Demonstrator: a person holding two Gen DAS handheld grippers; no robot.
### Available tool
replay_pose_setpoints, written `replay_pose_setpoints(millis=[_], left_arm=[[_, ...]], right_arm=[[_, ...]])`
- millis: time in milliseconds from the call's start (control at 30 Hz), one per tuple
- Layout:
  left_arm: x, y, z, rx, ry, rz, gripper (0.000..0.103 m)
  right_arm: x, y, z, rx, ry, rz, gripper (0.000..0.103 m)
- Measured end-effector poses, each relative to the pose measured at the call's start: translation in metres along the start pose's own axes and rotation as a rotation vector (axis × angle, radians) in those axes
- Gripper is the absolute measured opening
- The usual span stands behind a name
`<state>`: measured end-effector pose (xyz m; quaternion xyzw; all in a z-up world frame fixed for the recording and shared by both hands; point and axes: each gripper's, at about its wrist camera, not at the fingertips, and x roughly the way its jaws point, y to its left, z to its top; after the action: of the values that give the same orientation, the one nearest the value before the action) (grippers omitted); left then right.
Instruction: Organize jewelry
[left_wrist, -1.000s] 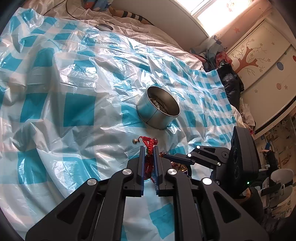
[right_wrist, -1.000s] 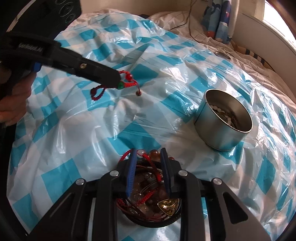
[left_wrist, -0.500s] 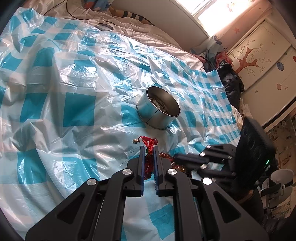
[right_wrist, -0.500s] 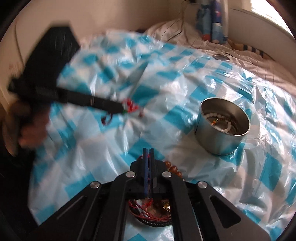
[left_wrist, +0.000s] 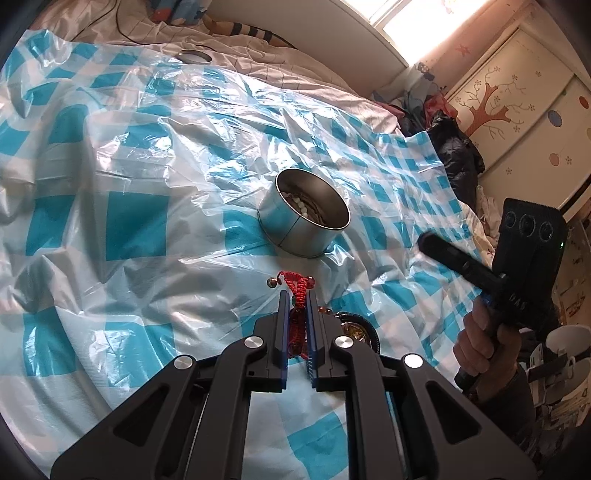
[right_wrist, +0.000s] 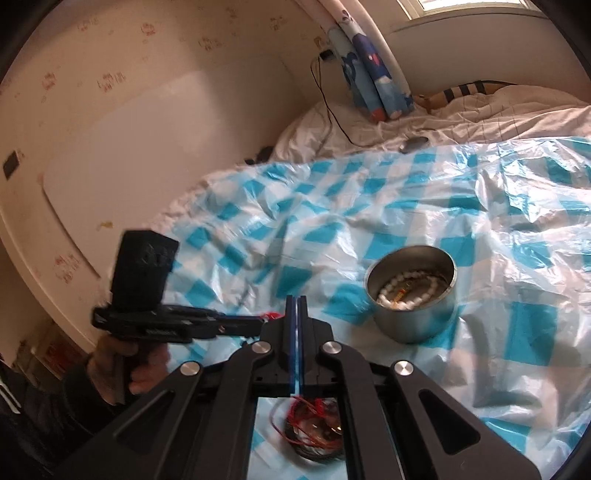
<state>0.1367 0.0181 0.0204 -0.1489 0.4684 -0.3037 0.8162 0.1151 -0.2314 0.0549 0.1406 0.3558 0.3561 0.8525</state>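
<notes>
So the whole thing happens on a bed (right_wrist: 498, 110), not a table; pale quilted bedding with a crinkly blue-and-white checked plastic sheet (left_wrist: 133, 229) spread over most of it, full of creases and shine from the window light. Room is a bedroom: cream wall with faded little prints, a curved headboard (right_wrist: 122, 147) on the right gripper's side, a blue cartoon pillow (right_wrist: 373, 74) propped in the corner with a black cable (right_wrist: 325, 99) trailing down onto the bedding; from the left wrist view there's a white wardrobe (left_wrist: 517, 110) with a tree decal and a heap of dark clothes (left_wrist: 454, 147) at the bed's edge.

Left gripper (left_wrist: 296, 299) is nearly closed and pinching a red braided bracelet (left_wrist: 297, 286); the knotted end and small beads stick out past the tips, hanging above the sheet. Right gripper (right_wrist: 296, 306) is fully shut, pads pressed together; I can't see anything between them; it's raised above the sheet.

The round metal tin (right_wrist: 412, 291) stands upright on the sheet beyond both grippers, a white bead bracelet (right_wrist: 395, 291) and some other bits inside. The dark round dish (right_wrist: 314, 439) with tangled red cord and beads sits low under the right gripper, blurred; in the left view it's just beside the left gripper's fingers.
</notes>
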Motion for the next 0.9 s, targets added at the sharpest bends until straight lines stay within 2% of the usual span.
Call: replay_pose_setpoints(millis=[67, 100, 133, 167, 267, 300, 400, 467, 533, 600, 633, 700, 900], left_arm=[[0.000, 0.001, 0.000, -0.005, 0.000, 0.004, 0.008], [0.000, 0.001, 0.000, -0.006, -0.001, 0.004, 0.008], [-0.001, 0.001, -0.001, -0.005, 0.000, 0.003, 0.008], [0.000, 0.001, -0.001, -0.003, 0.002, 0.002, 0.008], [0.000, 0.001, -0.002, -0.003, 0.002, 0.001, 0.008], [-0.001, 0.001, -0.002, -0.003, 0.001, -0.002, 0.008], [-0.001, 0.000, -0.002, -0.002, -0.001, -0.005, 0.008], [-0.001, 0.000, -0.001, -0.001, 0.000, -0.006, 0.008], [-0.001, 0.000, -0.001, -0.001, 0.000, -0.005, 0.008], [-0.001, 0.000, -0.001, -0.001, -0.001, -0.006, 0.008], [-0.001, 0.000, -0.001, -0.001, -0.001, -0.007, 0.008], [0.000, 0.001, -0.001, -0.002, -0.001, -0.005, 0.008], [-0.006, -0.003, 0.000, 0.013, -0.024, -0.011, 0.008]], right_arm=[[0.018, 0.005, -0.005, -0.034, 0.080, -0.046, 0.003], [0.024, 0.008, -0.009, -0.055, 0.109, -0.072, 0.024], [0.032, 0.013, -0.015, -0.085, 0.139, -0.110, 0.058], [0.037, 0.017, -0.019, -0.112, 0.149, -0.126, 0.060], [0.052, 0.026, -0.030, -0.192, 0.201, -0.170, 0.058], [0.059, 0.025, -0.034, -0.200, 0.228, -0.204, 0.054], [0.074, 0.022, -0.043, -0.236, 0.278, -0.263, 0.039], [0.082, 0.026, -0.048, -0.277, 0.301, -0.282, 0.032], [0.090, 0.031, -0.057, -0.343, 0.332, -0.324, 0.012], [0.090, 0.032, -0.056, -0.345, 0.331, -0.319, 0.005], [0.086, 0.030, -0.054, -0.332, 0.320, -0.317, 0.005], [0.078, 0.025, -0.047, -0.269, 0.287, -0.267, 0.004], [0.031, 0.007, -0.014, -0.053, 0.084, -0.015, 0.004]])
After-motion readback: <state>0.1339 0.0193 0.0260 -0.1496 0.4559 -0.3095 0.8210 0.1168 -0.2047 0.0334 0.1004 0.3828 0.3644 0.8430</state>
